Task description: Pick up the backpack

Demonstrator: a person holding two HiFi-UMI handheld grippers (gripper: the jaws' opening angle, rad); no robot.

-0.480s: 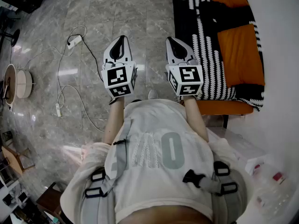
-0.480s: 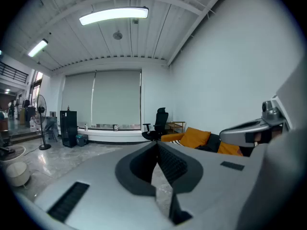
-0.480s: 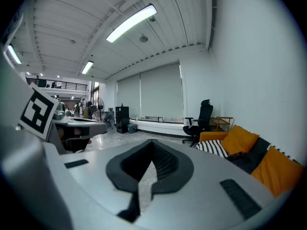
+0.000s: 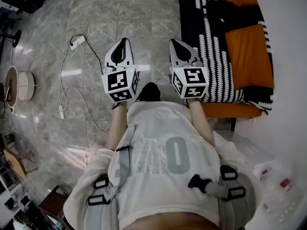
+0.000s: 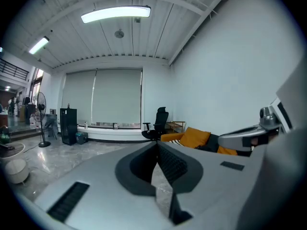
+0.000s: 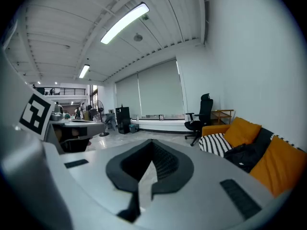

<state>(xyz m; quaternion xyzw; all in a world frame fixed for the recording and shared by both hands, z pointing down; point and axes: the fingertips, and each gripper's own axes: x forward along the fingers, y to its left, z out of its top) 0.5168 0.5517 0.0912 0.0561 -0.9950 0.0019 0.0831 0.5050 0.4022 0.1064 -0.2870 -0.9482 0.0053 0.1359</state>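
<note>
The left gripper (image 4: 124, 41) and right gripper (image 4: 173, 42), fingers closed on nothing, hover above open floor (image 4: 144, 13) beside the sofa (image 4: 245, 51).

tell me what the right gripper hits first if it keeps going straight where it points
Nothing near: the right gripper, shut and empty, aims slightly down over open floor, sofa off to its right. Probably the floor first, though depth is unclear.

I have the left gripper (image 4: 123, 42) and the right gripper (image 4: 174, 43) side by side above the floor (image 4: 144, 11). The sofa (image 4: 247, 47) lies to their right, along the wall (image 4: 290, 56). A power strip (image 4: 76, 42) and its cable (image 4: 64, 80) lie on the floor to their left. An office chair (image 6: 204, 111) stands beyond the sofa's far end.
</note>
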